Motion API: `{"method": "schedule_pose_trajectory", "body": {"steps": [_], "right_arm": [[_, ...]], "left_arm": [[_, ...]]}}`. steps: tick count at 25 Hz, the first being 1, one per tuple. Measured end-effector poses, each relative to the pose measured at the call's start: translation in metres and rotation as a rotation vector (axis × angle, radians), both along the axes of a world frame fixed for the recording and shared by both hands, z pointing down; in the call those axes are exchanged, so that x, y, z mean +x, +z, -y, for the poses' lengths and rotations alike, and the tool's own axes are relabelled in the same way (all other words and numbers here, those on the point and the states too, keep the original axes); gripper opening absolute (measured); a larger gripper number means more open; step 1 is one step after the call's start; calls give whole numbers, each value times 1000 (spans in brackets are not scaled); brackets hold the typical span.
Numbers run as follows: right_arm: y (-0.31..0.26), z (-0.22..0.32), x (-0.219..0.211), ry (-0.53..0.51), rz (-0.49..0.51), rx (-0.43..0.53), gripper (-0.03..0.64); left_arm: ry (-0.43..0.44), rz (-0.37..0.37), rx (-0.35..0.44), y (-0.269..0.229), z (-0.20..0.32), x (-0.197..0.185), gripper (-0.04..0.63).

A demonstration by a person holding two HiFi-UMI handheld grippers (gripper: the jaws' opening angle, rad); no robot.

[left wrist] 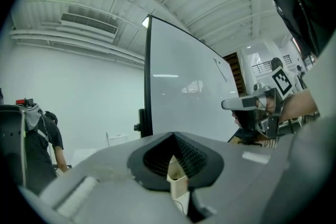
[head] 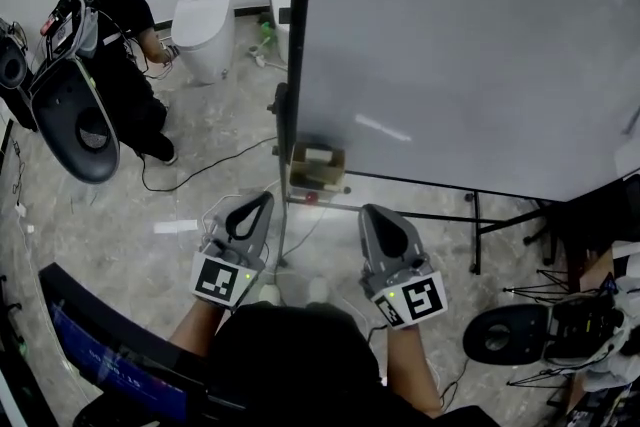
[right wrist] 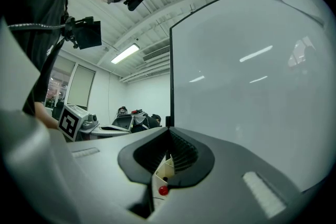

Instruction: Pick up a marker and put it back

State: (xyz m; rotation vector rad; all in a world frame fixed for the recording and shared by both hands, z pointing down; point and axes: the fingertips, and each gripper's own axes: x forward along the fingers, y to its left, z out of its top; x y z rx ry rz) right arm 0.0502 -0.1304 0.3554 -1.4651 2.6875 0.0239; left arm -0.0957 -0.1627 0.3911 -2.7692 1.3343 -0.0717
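The left tongs [head: 264, 199] and right tongs [head: 372, 211] are held level, both closed on nothing. Just ahead, under a small brown cardboard box [head: 318, 167], a red-tipped marker [right wrist: 163, 191] is glimpsed. It is judged light, rigid and slick, best gripped mid-barrel.

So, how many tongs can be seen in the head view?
2. The left tongs are lower left of centre, the right tongs lower right of centre, both pointing toward the small box at the foot of the whiteboard. None seems hidden.
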Motion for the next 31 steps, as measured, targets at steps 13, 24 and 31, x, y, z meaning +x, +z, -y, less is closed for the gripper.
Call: {"method": "schedule_pose_trajectory", "body": {"steps": [13,24,31], "right_arm": [[8,0,-1,28,-5,-4,9],[10,-3,5,55,-9,-7,9],[5,-11,0,69,-16,0,9]], "left_arm": [[16,-16,11,-3,-2,-6,6],[43,-26,-1,0,-3,2,6],[62,-26,-4,-1,-10,-1,6]]}}
